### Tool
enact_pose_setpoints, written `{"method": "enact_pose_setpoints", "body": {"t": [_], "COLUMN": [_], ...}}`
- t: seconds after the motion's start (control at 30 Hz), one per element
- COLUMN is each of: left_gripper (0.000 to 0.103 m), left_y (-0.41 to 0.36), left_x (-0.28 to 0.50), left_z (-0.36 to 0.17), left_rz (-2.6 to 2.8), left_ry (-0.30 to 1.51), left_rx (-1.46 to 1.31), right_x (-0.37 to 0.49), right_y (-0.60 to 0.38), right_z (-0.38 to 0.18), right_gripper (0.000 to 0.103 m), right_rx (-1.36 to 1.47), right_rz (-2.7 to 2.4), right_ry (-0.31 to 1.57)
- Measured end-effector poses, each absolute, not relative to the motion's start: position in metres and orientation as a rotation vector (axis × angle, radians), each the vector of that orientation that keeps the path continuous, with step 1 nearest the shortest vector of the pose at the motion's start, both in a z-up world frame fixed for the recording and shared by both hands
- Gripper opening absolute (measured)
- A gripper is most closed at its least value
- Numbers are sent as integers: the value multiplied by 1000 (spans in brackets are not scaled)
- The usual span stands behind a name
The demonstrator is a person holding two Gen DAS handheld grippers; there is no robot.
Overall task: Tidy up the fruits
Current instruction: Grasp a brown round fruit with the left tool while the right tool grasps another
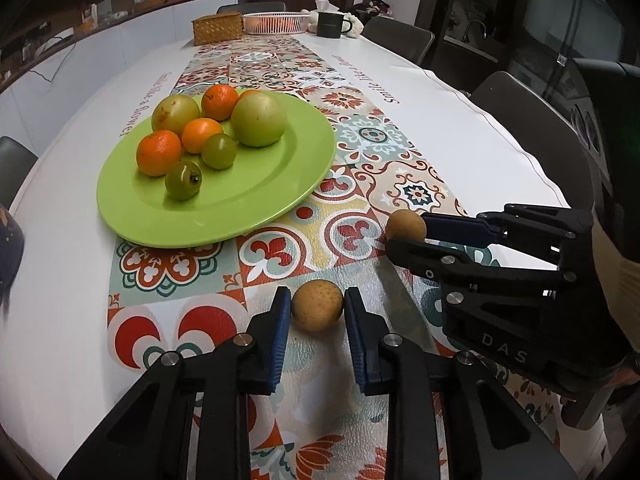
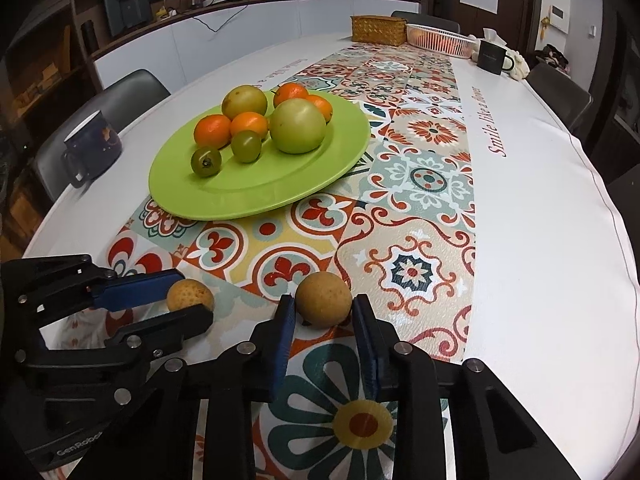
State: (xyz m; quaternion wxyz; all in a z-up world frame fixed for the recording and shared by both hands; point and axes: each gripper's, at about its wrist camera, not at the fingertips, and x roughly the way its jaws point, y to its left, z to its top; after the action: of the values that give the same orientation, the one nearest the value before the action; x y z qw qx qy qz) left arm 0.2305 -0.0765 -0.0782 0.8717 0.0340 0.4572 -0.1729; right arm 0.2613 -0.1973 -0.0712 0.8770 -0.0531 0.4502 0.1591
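Long white table (image 1: 440,92) with a patterned tile runner (image 1: 280,68) down its middle, chairs around it and a counter along the far wall. On the runner sits a green plate (image 1: 256,184) holding a pile of fruit: two big green fruits (image 1: 259,119), several oranges (image 1: 159,153) and two small green fruits (image 1: 183,180).

At the far end of the table stand a wicker box (image 1: 218,28), a white basket (image 1: 276,23) and a dark mug (image 1: 331,24). A second, dark blue mug (image 2: 91,147) stands near the left edge of the table, beside the plate.

Nearer the camera, off the plate, two small brown round fruits lie on the runner. The left gripper (image 1: 318,304) is clamped on the left fruit (image 1: 318,305), blue pads pressed to both its sides. Just beside it, the right gripper (image 2: 323,307) is clamped the same way on the right fruit (image 2: 323,299). Both fruits appear to rest on the cloth, though contact underneath is hard to tell.
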Motion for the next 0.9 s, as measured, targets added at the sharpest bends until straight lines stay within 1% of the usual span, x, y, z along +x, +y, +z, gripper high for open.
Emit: {"method": "enact_pose_setpoints", "body": {"t": [0.47, 0.9], "left_gripper": [28, 28], "left_y": [-70, -57], "left_x": [214, 187], "left_z": [-61, -37], "left_rz": [-357, -332], "left_ry": [921, 878], "left_rx": [50, 45], "right_x": [243, 211], "right_y": [-199, -193], "right_z": [-58, -30], "right_gripper": [31, 31], "right_rx": [-80, -61], "right_rz": [326, 333], "right_ry": [912, 852]}}
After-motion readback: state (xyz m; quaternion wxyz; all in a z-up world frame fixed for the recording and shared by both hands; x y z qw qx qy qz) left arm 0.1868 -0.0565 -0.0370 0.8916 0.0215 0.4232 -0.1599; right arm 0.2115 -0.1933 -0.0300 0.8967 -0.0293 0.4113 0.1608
